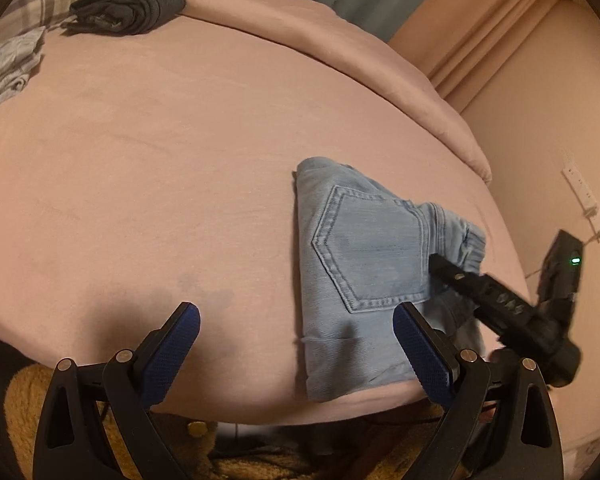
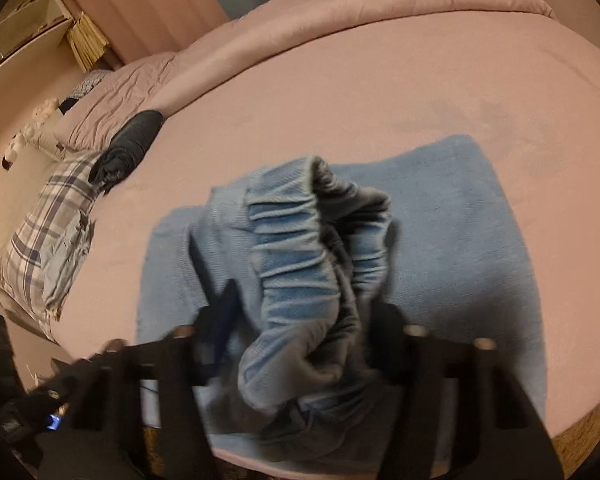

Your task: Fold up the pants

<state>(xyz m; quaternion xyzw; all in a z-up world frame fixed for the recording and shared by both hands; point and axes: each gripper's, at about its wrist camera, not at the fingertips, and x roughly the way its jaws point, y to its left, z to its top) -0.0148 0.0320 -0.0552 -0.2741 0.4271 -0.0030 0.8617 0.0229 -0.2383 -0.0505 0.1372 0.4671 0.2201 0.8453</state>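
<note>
Light blue jeans point(image 1: 356, 264) lie folded on the pink bed near its front right edge, back pocket up. My left gripper point(image 1: 296, 320) is open and empty, hovering over the bed just left of the jeans, its right blue pad point(image 1: 420, 352) above the jeans' edge. My right gripper point(image 1: 440, 264) reaches in from the right at the waistband end. In the right wrist view the bunched elastic waistband point(image 2: 296, 264) sits between the fingers of the right gripper point(image 2: 304, 320), which is shut on it; the view is blurred.
A dark folded garment point(image 1: 128, 8) lies at the far left of the bed, also in the right wrist view point(image 2: 128, 148). Plaid and striped clothes point(image 1: 12, 48) lie beside it. A rolled pink duvet point(image 1: 340, 40) lines the far edge. A wall stands to the right.
</note>
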